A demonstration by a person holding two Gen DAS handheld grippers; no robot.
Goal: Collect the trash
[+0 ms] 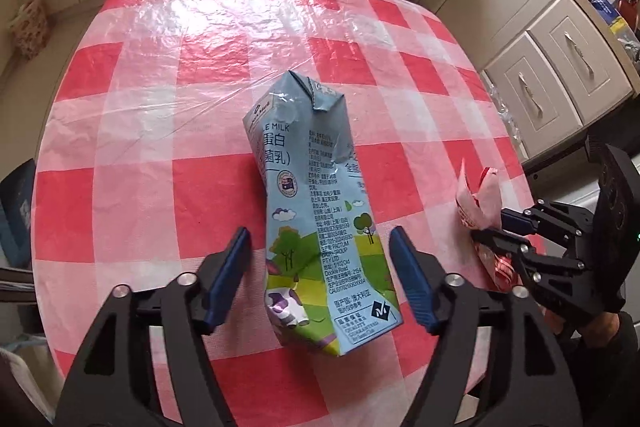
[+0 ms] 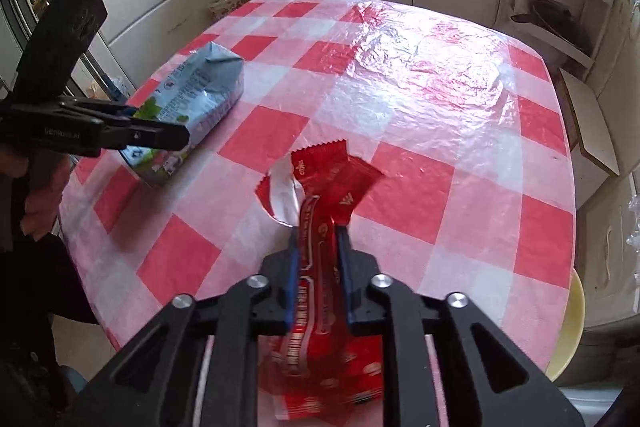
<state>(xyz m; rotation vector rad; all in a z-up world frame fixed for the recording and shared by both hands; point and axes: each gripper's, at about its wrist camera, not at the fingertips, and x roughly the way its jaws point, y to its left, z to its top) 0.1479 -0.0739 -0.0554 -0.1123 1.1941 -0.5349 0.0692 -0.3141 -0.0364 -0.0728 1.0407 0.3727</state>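
Left wrist view: left gripper (image 1: 320, 279) spread wide, straddling near end of carton (image 1: 316, 211); pads clear of both sides, no contact. Carton lies flat on table (image 1: 132, 75), long axis running straight away along fingers. Judgement: just close to grab. Wrapper (image 1: 480, 203) right of carton, right gripper (image 1: 496, 231) on it.

Right wrist view: right gripper (image 2: 318, 267) narrowed, pinching red wrapper (image 2: 320, 195) between pads; wrapper stretches ahead over table (image 2: 440, 87). Carton (image 2: 192, 99) far left of wrapper, left gripper (image 2: 160, 131) at it.

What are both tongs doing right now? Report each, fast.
Left tongs: open, straddling the milk carton, pads clear of it.
Right tongs: shut on the red wrapper.
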